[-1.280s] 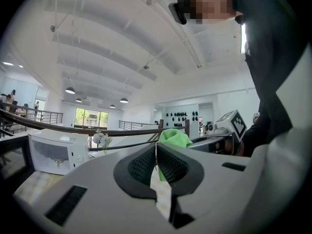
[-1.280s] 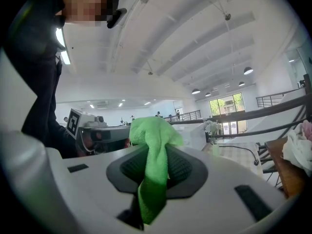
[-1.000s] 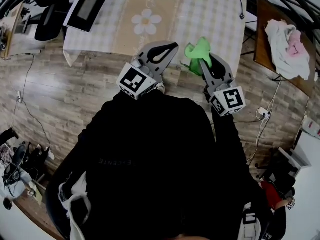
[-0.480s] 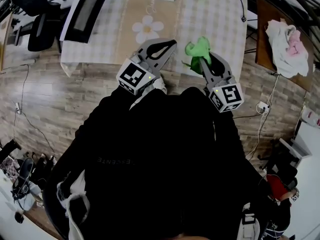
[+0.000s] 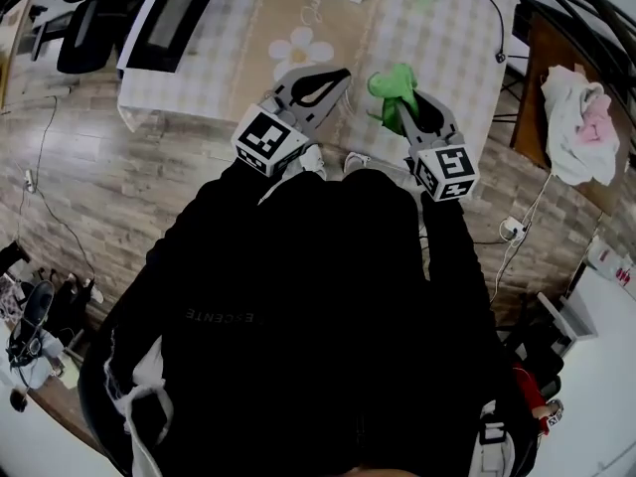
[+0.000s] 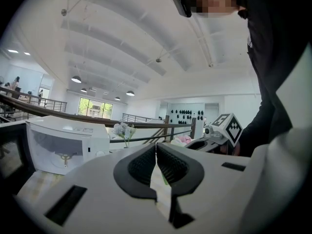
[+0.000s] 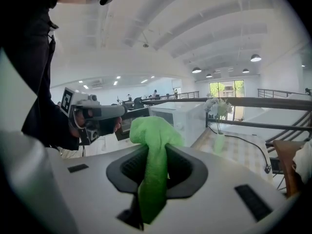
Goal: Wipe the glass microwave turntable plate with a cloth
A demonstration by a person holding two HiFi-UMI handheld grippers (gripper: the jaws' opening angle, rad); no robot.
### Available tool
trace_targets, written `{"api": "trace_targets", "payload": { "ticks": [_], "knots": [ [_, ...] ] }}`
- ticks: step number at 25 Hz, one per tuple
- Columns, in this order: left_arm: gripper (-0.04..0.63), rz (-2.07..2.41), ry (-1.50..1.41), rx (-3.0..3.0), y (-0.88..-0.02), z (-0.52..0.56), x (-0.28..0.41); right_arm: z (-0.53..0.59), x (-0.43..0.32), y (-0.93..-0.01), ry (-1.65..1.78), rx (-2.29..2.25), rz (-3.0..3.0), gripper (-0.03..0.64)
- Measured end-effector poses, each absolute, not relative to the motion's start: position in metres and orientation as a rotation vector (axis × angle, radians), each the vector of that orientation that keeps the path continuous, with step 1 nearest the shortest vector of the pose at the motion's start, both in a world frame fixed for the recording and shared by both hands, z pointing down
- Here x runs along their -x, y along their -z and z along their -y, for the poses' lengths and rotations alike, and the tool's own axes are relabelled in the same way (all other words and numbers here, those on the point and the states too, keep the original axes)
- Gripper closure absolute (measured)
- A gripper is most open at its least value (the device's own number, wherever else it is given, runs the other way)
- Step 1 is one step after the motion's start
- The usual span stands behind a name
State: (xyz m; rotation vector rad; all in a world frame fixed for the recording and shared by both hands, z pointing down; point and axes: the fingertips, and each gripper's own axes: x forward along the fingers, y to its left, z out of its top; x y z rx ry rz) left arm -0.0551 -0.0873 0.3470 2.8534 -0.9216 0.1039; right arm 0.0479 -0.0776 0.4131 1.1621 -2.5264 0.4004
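Closest in, the person in dark clothes holds both tools out over the edge of the table (image 5: 447,38). The left gripper (image 6: 156,145) is pressed closed with nothing in it. The right gripper (image 5: 402,104) is clamped tight on the green cloth (image 7: 153,130). The cloth is soft, light and floppy, so it will bend and fold any way it is pushed. It is pinched around its middle. One puffy bunch sticks out past the jaw tips and the rest hangs back toward the handle. Its long way runs along the jaws and points out toward the table. A bit farther on is the checked table top, and at its far left side sits the white microwave (image 6: 63,145). Beyond that, a small vase of flowers (image 7: 217,107) stands near the far edge. The glass plate does not show in any view. It may be inside the microwave, but that cannot be told from here. A plate like that is probably heavy, hard, smooth and slippery, and it could break if dropped. The safest place to grab it would be the rim, with a firm pinch, while the cloth rubs the flat face. It is round, so it has no long way, and it should lie flat.
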Motion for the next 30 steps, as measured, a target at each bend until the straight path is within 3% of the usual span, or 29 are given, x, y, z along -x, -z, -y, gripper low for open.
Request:
{"api": "trace_targets", "payload": {
  "ticks": [17, 30],
  "knots": [
    [0.574, 1.165, -0.161, -2.683, -0.401, 0.156, 0.067, 0.178, -0.021, -0.522, -0.318, -0.784, 2.392, 0.517],
    [0.574, 1.233, -0.167, -2.618, -0.441, 0.181, 0.064, 0.224, 0.000, -0.614, -0.026, -0.545, 2.190, 0.515]
  ]
}}
